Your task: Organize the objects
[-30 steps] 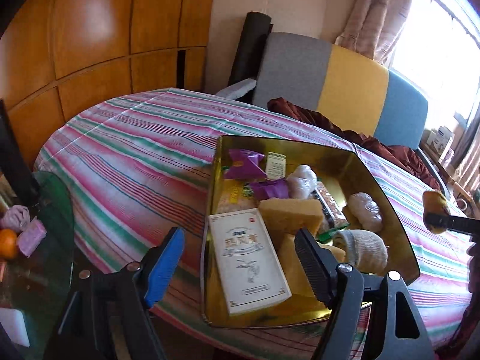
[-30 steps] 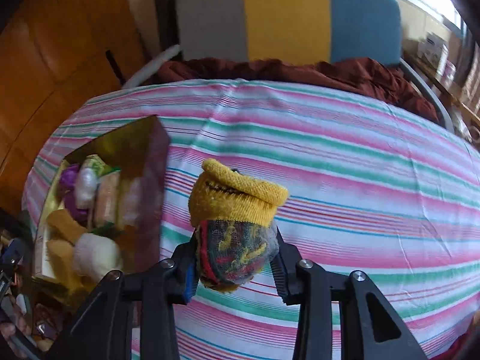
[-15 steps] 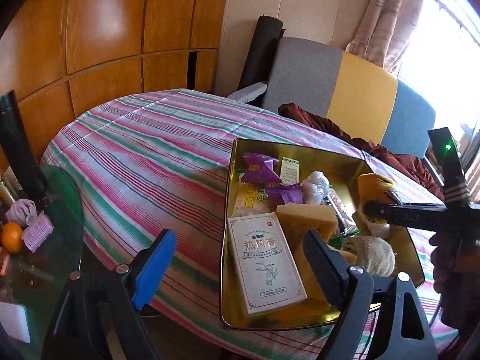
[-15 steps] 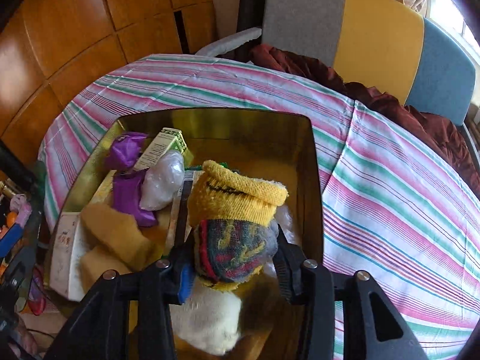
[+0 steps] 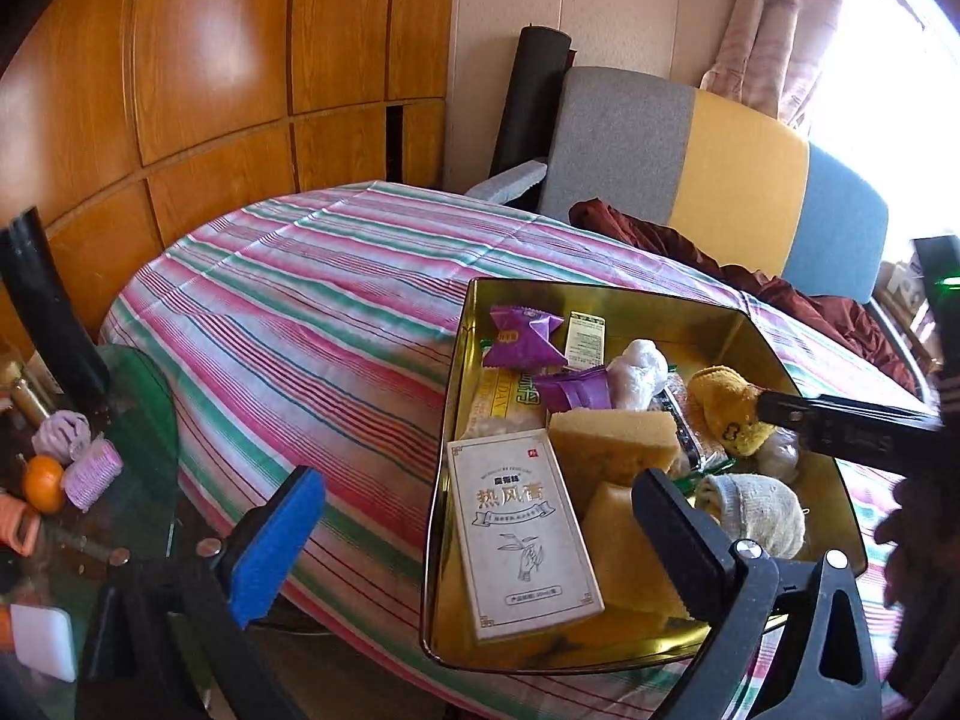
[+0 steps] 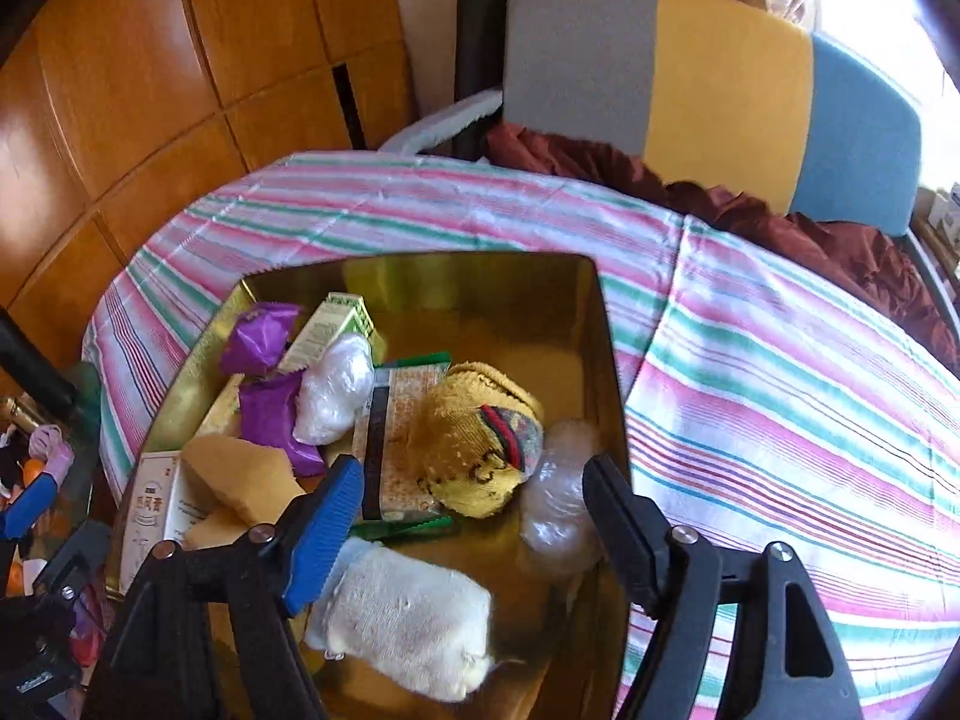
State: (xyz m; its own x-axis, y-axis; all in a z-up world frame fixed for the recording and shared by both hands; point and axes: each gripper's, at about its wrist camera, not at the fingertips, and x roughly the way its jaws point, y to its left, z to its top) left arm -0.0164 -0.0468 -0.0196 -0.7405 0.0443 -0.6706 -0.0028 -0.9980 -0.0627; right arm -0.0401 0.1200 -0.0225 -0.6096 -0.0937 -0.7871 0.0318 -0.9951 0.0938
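Note:
A gold tin (image 5: 456,396) sits on the striped table and holds a white box (image 5: 522,534), yellow sponges (image 5: 612,438), purple wrappers (image 5: 522,339), a white sock (image 6: 408,618) and more. The yellow patterned sock (image 6: 480,444) lies loose in the tin (image 6: 606,372) on a flat packet. My right gripper (image 6: 471,531) hovers just above that sock; its jaws are opening and its pads are off the sock. In the left wrist view one of its fingers (image 5: 840,426) reaches in beside the sock (image 5: 726,408). My left gripper (image 5: 477,540) hangs at the tin's near edge, jaws opening wide, gripping nothing.
The striped tablecloth (image 5: 312,312) covers a round table. Behind it stands a grey, yellow and blue chair (image 5: 690,150) with dark red cloth (image 6: 780,222) on it. A glass side table (image 5: 138,420) at the left carries an orange and hair rollers. A person's hand (image 5: 912,540) shows at the right.
My right gripper carried the yellow sock from over the tablecloth to over the tin and opened; the sock now lies in the tin. My left gripper's jaws spread wider.

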